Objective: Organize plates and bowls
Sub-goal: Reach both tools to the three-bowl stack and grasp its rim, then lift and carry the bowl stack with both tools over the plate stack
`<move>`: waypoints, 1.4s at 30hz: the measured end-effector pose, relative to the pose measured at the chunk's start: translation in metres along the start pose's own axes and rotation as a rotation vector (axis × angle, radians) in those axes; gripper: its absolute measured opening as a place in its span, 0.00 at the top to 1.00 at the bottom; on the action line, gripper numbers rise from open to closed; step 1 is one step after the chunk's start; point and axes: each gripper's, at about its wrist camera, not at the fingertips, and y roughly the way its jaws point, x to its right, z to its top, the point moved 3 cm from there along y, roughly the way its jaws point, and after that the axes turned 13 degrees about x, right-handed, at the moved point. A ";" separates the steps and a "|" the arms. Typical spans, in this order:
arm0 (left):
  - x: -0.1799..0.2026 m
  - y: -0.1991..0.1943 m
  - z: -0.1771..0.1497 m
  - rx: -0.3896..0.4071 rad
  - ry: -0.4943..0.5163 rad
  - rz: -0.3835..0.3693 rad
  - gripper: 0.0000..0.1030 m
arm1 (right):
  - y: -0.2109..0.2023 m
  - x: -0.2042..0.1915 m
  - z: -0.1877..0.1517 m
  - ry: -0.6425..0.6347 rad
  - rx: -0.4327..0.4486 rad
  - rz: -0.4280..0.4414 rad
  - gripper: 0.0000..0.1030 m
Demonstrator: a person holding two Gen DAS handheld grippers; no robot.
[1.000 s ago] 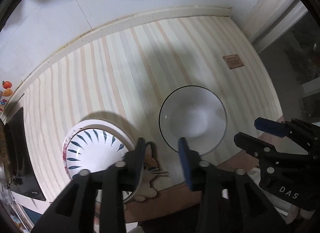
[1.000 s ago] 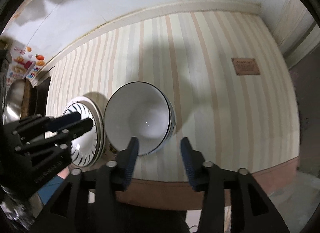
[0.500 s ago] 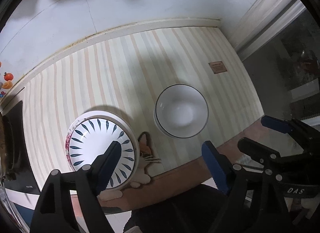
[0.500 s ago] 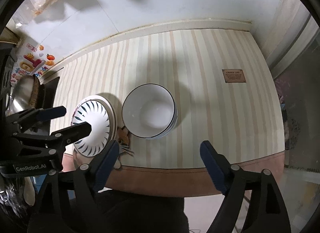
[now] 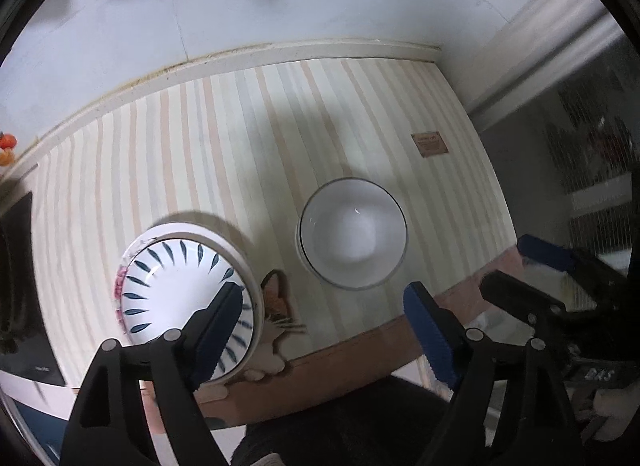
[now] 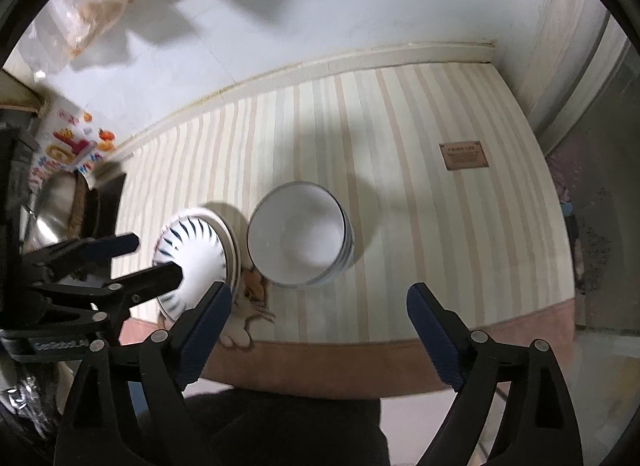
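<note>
Both tools, left [image 5: 324,324] and right [image 6: 320,322], spread wide above the striped tabletop [image 6: 400,137]. White bowl [image 6: 298,234] near the front edge, beside stacked plates [image 5: 180,286]; bare stripes behind and rightward.

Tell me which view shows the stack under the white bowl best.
The right wrist view. It sees the white bowl from the side, so the rims of the bowls stacked beneath show along its right wall. The left wrist view looks almost straight down into the bowl, showing only a thin second rim at its left edge.
</note>
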 end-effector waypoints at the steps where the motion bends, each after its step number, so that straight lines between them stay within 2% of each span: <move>1: -0.002 0.007 0.003 -0.001 -0.019 -0.011 0.20 | 0.004 0.002 0.000 0.010 0.006 0.017 0.09; 6: -0.017 0.048 0.019 -0.034 -0.141 -0.059 0.20 | 0.051 0.027 0.000 0.131 -0.039 0.116 0.09; 10: -0.031 0.095 0.028 -0.098 -0.228 -0.085 0.20 | 0.101 0.045 -0.007 0.214 -0.100 0.160 0.09; 14: -0.032 0.128 0.031 -0.152 -0.246 -0.098 0.21 | 0.150 0.060 -0.021 0.308 -0.178 0.223 0.09; 18: -0.028 0.161 0.026 -0.226 -0.261 -0.134 0.21 | 0.182 0.067 -0.031 0.367 -0.228 0.292 0.09; 21: -0.027 0.180 0.020 -0.274 -0.265 -0.155 0.21 | 0.200 0.066 -0.037 0.382 -0.254 0.333 0.09; 24: -0.025 0.193 0.015 -0.306 -0.262 -0.176 0.22 | 0.216 0.064 -0.038 0.371 -0.275 0.336 0.09; 27: -0.021 0.200 0.009 -0.323 -0.249 -0.200 0.32 | 0.228 0.062 -0.040 0.378 -0.295 0.344 0.09; 28: -0.019 0.201 0.007 -0.326 -0.240 -0.204 0.37 | 0.231 0.061 -0.041 0.382 -0.299 0.348 0.11; 29: -0.019 0.201 0.006 -0.320 -0.229 -0.197 0.38 | 0.234 0.060 -0.043 0.386 -0.304 0.346 0.13; 33: -0.019 0.194 0.003 -0.260 -0.214 -0.199 0.42 | 0.240 0.055 -0.046 0.392 -0.310 0.357 0.32; 34: -0.020 0.193 0.003 -0.251 -0.206 -0.198 0.43 | 0.241 0.054 -0.046 0.386 -0.305 0.350 0.34; 42: -0.019 0.188 0.001 -0.195 -0.191 -0.176 0.45 | 0.241 0.044 -0.050 0.345 -0.267 0.340 0.37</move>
